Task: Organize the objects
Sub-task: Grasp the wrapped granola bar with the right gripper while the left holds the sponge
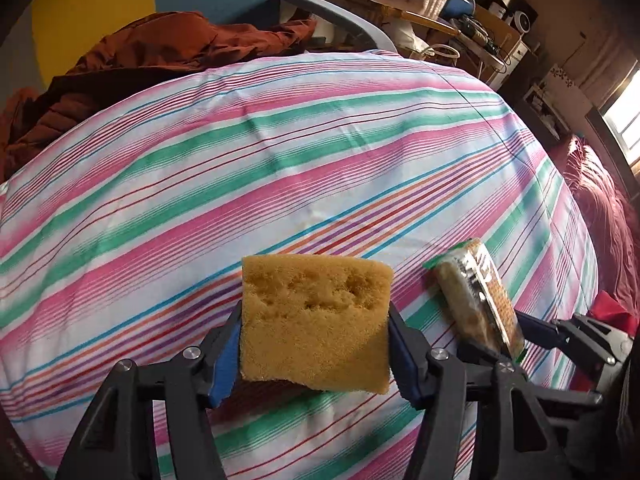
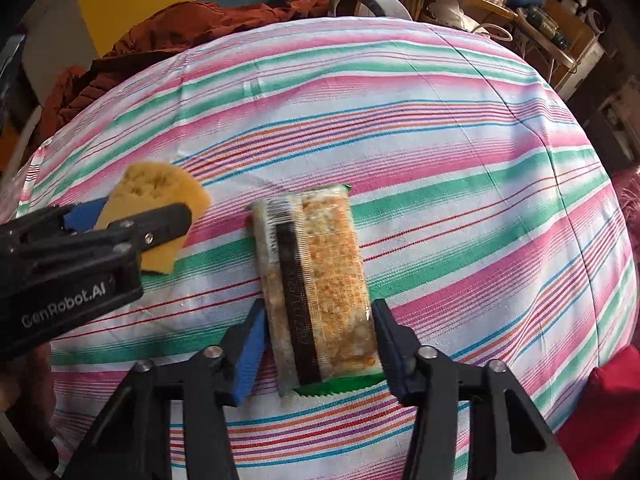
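A yellow sponge (image 1: 312,280) sits squeezed between the blue pads of my left gripper (image 1: 315,308), held a little above the striped sheet (image 1: 280,152). The right wrist view shows this sponge (image 2: 160,188) at the left, in the left gripper (image 2: 144,216). A clear snack packet (image 2: 316,260) with a dark strip and green ends lies lengthwise between the fingers of my right gripper (image 2: 319,304), which is shut on its near half. In the left wrist view that packet (image 1: 476,292) tilts up out of the right gripper (image 1: 504,340).
A rust-brown jacket (image 1: 140,52) is piled at the far left edge of the bed, against a grey chair frame (image 1: 332,12). A wooden desk (image 1: 400,4) with clutter stands behind. A red cloth (image 2: 600,412) lies at the near right, with dark red bedding (image 1: 604,208) beyond it.
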A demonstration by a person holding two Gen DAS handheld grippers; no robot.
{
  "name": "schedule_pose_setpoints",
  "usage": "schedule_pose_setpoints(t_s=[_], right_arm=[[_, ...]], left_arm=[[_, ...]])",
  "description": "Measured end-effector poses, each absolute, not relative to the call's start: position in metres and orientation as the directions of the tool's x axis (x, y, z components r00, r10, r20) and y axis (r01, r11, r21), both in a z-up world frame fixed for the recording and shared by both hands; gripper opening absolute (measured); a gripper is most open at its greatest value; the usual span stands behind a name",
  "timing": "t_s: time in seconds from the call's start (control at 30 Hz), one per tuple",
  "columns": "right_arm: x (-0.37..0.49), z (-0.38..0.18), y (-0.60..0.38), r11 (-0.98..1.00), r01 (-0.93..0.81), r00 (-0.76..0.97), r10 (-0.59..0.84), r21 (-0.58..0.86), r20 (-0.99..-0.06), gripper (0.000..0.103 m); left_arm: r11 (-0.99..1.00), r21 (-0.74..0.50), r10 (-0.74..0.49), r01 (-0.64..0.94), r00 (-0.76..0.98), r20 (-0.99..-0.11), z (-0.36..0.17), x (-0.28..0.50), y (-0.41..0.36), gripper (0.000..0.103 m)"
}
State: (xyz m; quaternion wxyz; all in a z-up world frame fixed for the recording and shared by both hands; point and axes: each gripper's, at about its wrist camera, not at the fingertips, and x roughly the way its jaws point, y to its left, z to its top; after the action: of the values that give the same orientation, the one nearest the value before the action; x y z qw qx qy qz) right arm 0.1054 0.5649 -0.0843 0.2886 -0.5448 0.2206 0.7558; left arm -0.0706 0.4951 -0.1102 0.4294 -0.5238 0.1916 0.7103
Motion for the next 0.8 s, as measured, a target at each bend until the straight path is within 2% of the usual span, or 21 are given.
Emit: schedule_pose_setpoints(t_s=[0.1,0.23,0.43,0.6,0.8], right_arm=[[0.103,-0.083,0.552,-0.769,-0.639,-0.253,0.182,0.023,-0.950,0.050],[0.091,-0.075,0.530,-0.835,-0.538,-0.345,0.097,0.112,-0.934,0.050],[0.080,-0.062,0.508,-0.917,-0.392,-0.373,0.084,0.074,-0.924,0.050],[0.051,-0.074,0.502,-0.942,-0.335,-0.368,0.098,0.033,-0.925,0.050],[0.040,-0.077,0.491,-0.949,-0.313,-0.370,0.101,0.022,-0.923,0.050]], left_arm=[[-0.575,-0.176,0.432,-0.799,-0.114,-0.895,-0.109,-0.067,0.457,0.063],[-0.609,-0.154,0.444,-0.778,-0.174,-0.879,-0.105,-0.057,0.407,0.063],[-0.638,-0.143,0.487,-0.757,-0.253,-0.836,-0.080,-0.037,0.353,0.063],[-0.653,-0.131,0.531,-0.746,-0.328,-0.782,-0.041,-0.028,0.319,0.063],[-0.698,-0.086,0.520,-0.711,-0.420,-0.744,-0.011,-0.025,0.293,0.063]])
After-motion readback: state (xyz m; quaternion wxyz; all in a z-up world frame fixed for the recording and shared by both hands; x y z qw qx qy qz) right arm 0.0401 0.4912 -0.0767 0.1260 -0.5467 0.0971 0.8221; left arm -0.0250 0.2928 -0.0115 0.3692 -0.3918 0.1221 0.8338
